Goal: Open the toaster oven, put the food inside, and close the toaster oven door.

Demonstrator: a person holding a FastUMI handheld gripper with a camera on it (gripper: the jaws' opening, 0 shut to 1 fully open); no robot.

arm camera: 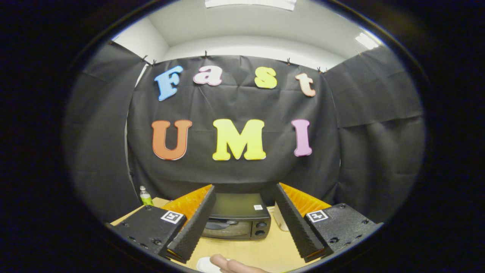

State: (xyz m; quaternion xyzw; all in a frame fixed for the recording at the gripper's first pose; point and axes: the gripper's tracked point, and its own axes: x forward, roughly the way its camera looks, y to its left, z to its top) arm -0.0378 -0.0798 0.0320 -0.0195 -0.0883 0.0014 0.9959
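Bottle: a small clear plastic bottle with a green label and a white cap [145,196] stands upright on the pale wooden table [265,250], well off to the left of the claw's left finger and back near the black cloth wall [235,174].

Left finger: the ridged pad [193,225] angles inward and overlaps the toaster oven's left edge from this viewpoint; whether it touches cannot be told.

Claw: the gripper [244,223] stands wide, its fingers spread well apart with nothing held between them.

Toaster oven: a small black metal toaster oven with a glass door and two round knobs on its right side [237,218] sits on the table ahead of the claw, framed in the gap between the two fingers. Its door is closed.

Food: a pale, rounded white item [207,265] lies on the table below the fingers, nearer than the oven; what it is cannot be made out.

Hand: a person's fingers [233,266] rest on the table just beside the white item, on its right.

Pale object: a light upright thing [279,219] stands just right of the oven, partly hidden behind the right finger.
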